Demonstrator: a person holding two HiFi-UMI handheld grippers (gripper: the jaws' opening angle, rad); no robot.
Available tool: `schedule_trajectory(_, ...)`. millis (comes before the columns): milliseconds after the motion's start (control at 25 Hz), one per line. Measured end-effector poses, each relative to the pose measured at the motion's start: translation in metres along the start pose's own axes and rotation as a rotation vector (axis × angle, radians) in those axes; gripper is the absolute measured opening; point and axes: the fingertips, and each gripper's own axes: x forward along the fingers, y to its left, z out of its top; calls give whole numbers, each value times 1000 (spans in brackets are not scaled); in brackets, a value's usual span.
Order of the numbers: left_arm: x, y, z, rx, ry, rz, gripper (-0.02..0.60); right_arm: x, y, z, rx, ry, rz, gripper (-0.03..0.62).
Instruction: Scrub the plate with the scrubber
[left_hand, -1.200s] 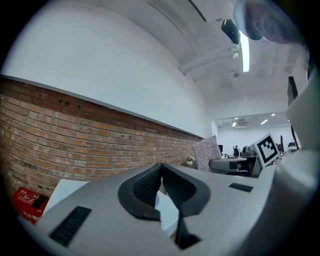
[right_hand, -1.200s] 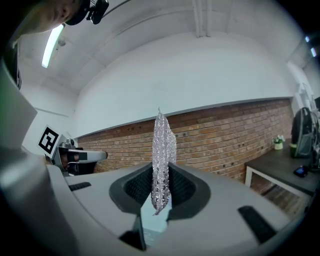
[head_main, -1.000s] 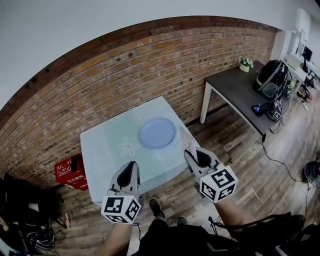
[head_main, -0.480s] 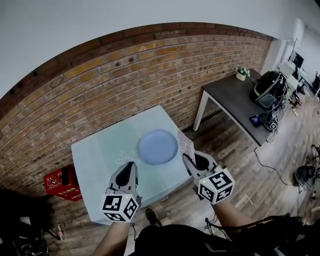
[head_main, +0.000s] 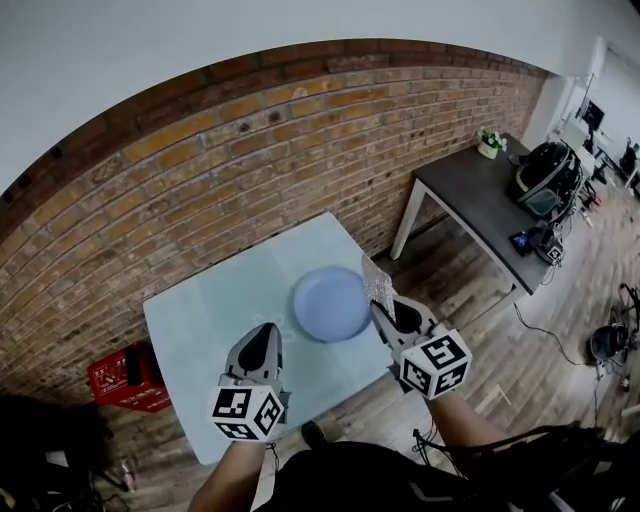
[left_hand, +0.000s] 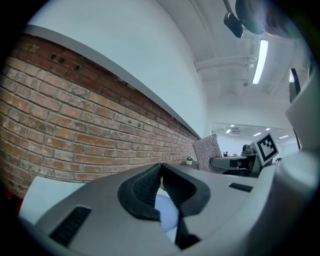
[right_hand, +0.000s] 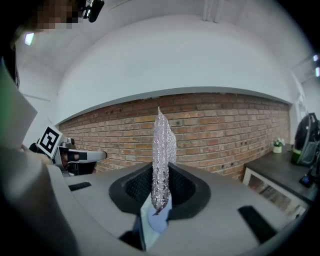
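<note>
On the pale counter (head_main: 210, 300) by the brick wall, the blue plate (head_main: 330, 303) lies flat, towards the front-right corner, w/ both claws just short of it.

Left claw (head_main: 266, 332): jaws pressed together, nothing between them. Right claw (head_main: 380, 310): clamped on the scrubber (head_main: 377, 283), a silvery mesh sheet pinched by its lower edge, the rest standing up past the tips.

Handling, my read:
- The scrubber looks thin and light. It holds itself upright, so there's some stiffness, but it'll prob. fold once pressed down. A grip low on the sheet leaves plenty of mesh free to rub with.
- The plate looks smooth, rigid and shallow, and is likely to skate across the counter under a push. The near rim is the spot to pin it, and that's a job for the empty left claw.

Hard to make out:
- The plate's right edge sits behind the scrubber in the head view.
- Each gripper view gets only a sliver of blue through the gap under the jaws.
- Can't tell plastic vs ceramic, or whether there's any dirt on it.
</note>
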Motion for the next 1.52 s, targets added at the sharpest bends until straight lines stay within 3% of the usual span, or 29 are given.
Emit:
schedule_trajectory(240, 15, 27, -8, -20, 16, -25, 12, 31, 3, -3, -7, 16, -23, 74)
schedule_trajectory(600, 31, 42, -18, -39, 36, 6, 12, 66, -12, -13, -30, 52, 6, 74)
schedule_trajectory(1520, 84, 40, -70, -86, 84, 307, 12, 171, -80, -68, -123, 193, 325, 75)
